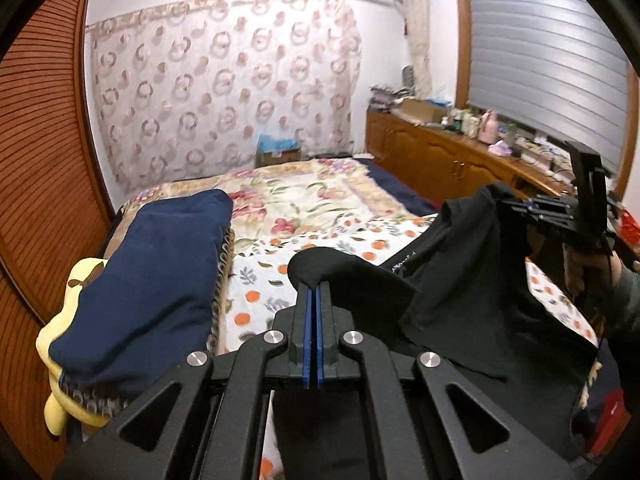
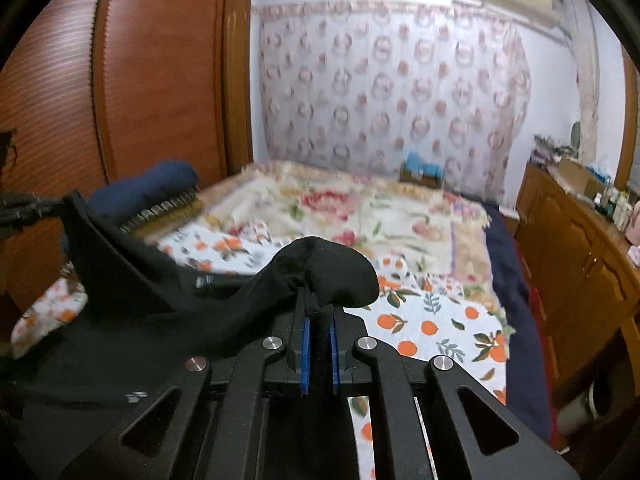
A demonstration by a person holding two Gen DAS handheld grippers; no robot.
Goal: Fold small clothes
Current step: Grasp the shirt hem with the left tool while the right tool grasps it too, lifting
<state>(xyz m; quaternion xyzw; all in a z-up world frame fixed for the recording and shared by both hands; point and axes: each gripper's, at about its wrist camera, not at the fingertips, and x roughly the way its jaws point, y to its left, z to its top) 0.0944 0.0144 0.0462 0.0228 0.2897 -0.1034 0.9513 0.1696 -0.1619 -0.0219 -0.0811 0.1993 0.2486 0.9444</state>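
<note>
A small black garment [image 1: 460, 264] hangs stretched between both grippers above the bed. My left gripper [image 1: 314, 292] is shut on one corner of it, the cloth bulging over the fingertips. In the left wrist view the right gripper [image 1: 516, 206] shows at the right edge, pinching the other end. In the right wrist view my right gripper [image 2: 319, 312] is shut on a bunched corner of the black garment [image 2: 168, 300], with cloth between the blue pads [image 2: 306, 344]. The left gripper [image 2: 52, 202] is partly visible at the far left, holding the opposite corner.
The bed is covered by a white sheet with oranges [image 2: 432, 328] and a floral blanket [image 1: 304, 196]. A folded navy item [image 1: 152, 272] lies on a pile at the bed's left. A wooden wardrobe [image 1: 36, 184] stands left, a cluttered wooden cabinet [image 1: 448, 156] right.
</note>
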